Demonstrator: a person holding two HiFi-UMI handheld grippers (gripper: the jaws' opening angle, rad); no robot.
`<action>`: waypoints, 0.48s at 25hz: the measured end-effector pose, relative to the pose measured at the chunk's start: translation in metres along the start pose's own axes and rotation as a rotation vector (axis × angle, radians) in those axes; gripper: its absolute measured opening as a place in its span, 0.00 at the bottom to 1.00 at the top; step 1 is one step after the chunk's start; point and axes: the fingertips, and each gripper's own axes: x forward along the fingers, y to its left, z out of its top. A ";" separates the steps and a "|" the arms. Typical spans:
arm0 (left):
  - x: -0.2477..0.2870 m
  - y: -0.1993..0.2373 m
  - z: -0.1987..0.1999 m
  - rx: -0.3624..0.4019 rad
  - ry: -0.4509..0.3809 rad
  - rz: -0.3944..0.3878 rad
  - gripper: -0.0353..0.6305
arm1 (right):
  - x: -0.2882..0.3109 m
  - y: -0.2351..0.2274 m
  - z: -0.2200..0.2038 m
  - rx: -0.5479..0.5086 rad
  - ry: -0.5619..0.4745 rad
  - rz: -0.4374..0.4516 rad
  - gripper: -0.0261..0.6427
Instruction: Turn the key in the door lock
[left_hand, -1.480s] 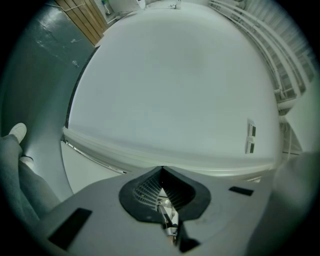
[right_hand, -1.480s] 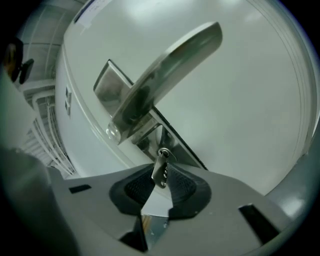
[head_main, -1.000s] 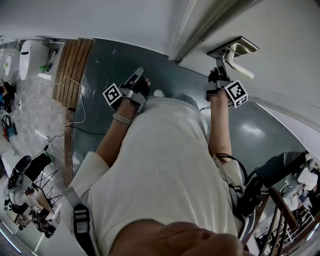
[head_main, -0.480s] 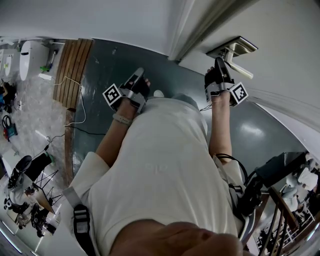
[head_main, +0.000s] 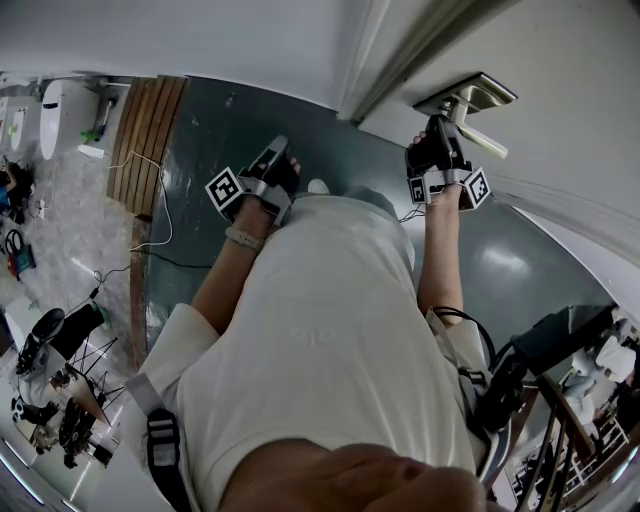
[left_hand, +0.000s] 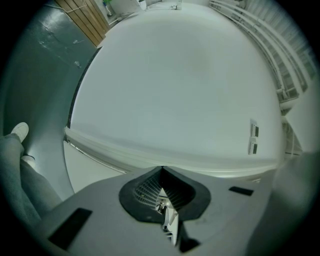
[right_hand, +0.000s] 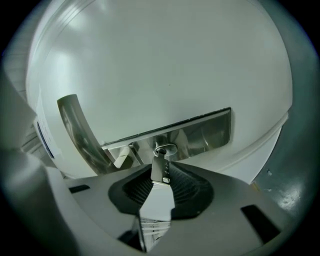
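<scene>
Right gripper view is the one to look at: the right gripper (right_hand: 159, 184) has its jaws pressed together on the key (right_hand: 160, 169). The key's head is pinched between the pads and the rest sticks straight out ahead of the jaw tips. Its front end is already in the lock (right_hand: 164, 149), which sits just beyond the tips, dead centre. The lock is set in a shiny metal plate (right_hand: 207, 130) that runs off to the right of the jaws. The curved handle (right_hand: 77, 130) sweeps up on the left side. Behind all that is just white door (right_hand: 165, 65)

From the head view you can see that gripper held up against the plate, right under the handle

The left gripper (left_hand: 162, 189) isn't doing anything. Its jaws are closed with nothing between them, only a thin sliver of light showing at the pads. It's held low and well away from the lock, pointing at a plain white panel (left_hand: 175, 85). Grey floor (left_hand: 40, 65) and a white shoe (left_hand: 19, 132) sit off to the left of its jaws
</scene>
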 end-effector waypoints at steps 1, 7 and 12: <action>0.000 0.000 0.000 0.000 -0.001 0.000 0.06 | 0.000 0.000 0.000 0.014 -0.002 0.011 0.17; -0.001 -0.001 -0.001 0.001 -0.001 0.002 0.06 | 0.001 0.003 -0.002 -0.031 0.032 0.049 0.18; 0.000 -0.002 0.000 -0.003 -0.002 0.002 0.06 | -0.006 0.005 -0.010 -0.391 0.118 -0.137 0.21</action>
